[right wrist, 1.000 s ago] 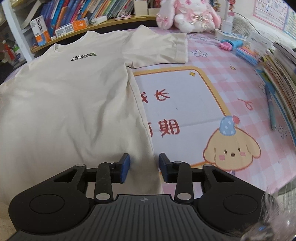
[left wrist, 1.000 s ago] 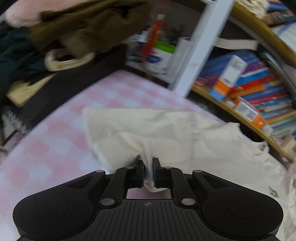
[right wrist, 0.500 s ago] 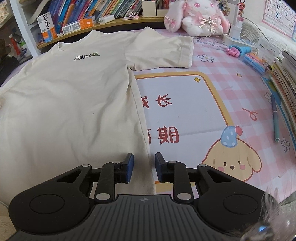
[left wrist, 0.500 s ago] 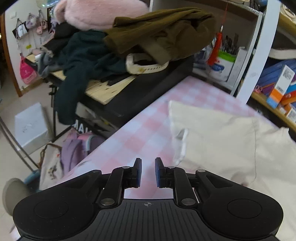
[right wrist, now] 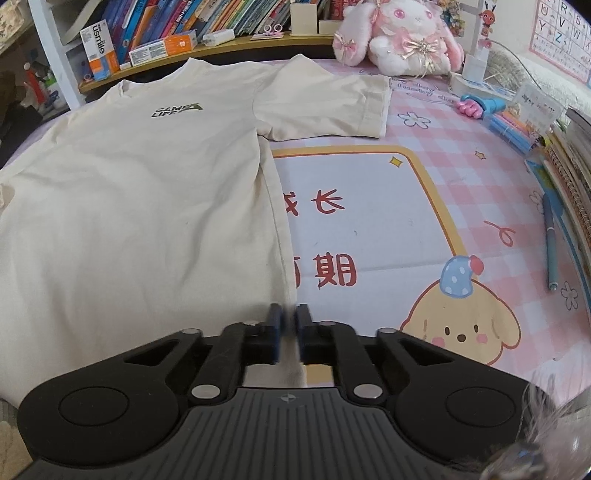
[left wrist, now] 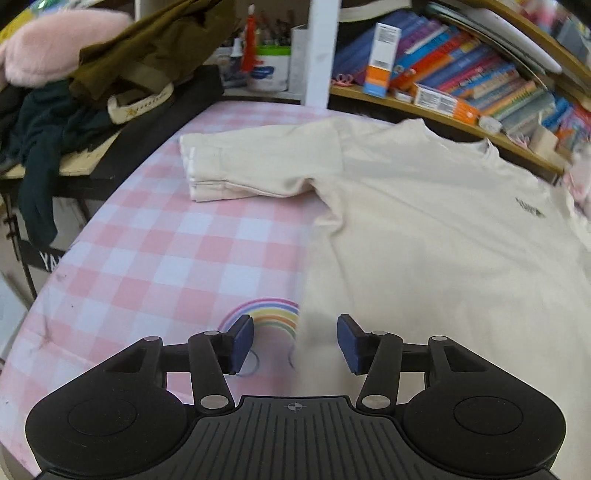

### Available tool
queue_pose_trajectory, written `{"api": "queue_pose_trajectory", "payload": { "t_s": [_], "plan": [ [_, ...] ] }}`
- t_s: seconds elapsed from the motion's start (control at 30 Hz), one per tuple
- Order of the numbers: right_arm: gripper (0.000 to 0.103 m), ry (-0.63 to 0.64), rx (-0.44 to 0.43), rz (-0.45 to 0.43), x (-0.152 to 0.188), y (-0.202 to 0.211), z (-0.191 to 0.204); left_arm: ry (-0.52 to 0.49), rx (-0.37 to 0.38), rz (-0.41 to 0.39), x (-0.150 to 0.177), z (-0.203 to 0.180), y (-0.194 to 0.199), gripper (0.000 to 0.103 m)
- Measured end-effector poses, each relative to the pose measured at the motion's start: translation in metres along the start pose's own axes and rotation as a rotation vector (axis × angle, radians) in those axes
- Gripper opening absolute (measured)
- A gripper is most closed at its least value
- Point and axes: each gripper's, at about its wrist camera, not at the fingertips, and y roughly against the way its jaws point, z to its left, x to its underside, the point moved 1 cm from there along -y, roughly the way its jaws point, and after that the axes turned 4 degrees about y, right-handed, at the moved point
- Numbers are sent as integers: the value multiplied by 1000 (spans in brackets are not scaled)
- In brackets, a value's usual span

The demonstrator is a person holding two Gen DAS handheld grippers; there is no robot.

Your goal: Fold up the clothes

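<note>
The cream T-shirt (right wrist: pixel 140 206) lies flat on the bench (left wrist: pixel 155 266). The right hand-held gripper (right wrist: pixel 289 325) pinches its hem edge; the left hand-held gripper (left wrist: pixel 295 341), at six o'clock, is opening astride the side edge. Lifting one-sided could skew the fold.

The T-shirt (right wrist: pixel 140 206) lies spread on the table (right wrist: pixel 369 229), bookshelf (right wrist: pixel 207 26) behind.

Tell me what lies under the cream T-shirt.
Under the T-shirt lies a pink checked mat with a yellow-framed white panel. The shirt covers the red characters' left edges; whatever else is beneath stays hidden.
</note>
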Motion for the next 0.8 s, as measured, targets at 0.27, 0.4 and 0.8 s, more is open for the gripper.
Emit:
{"api": "queue_pose_trajectory", "payload": {
  "t_s": [0.27, 0.4, 0.8],
  "plan": [
    [2, 8, 75, -34, -4, -4, -12, -55, -4, 15, 8, -22, 5, 45],
    [2, 14, 73, -25, -5, -3, -14, -93, 6, 11, 10, -29, 6, 29],
    [2, -22, 33, -4, 3, 6, -5, -79, 23, 33, 1, -26, 7, 17]
  ]
}}
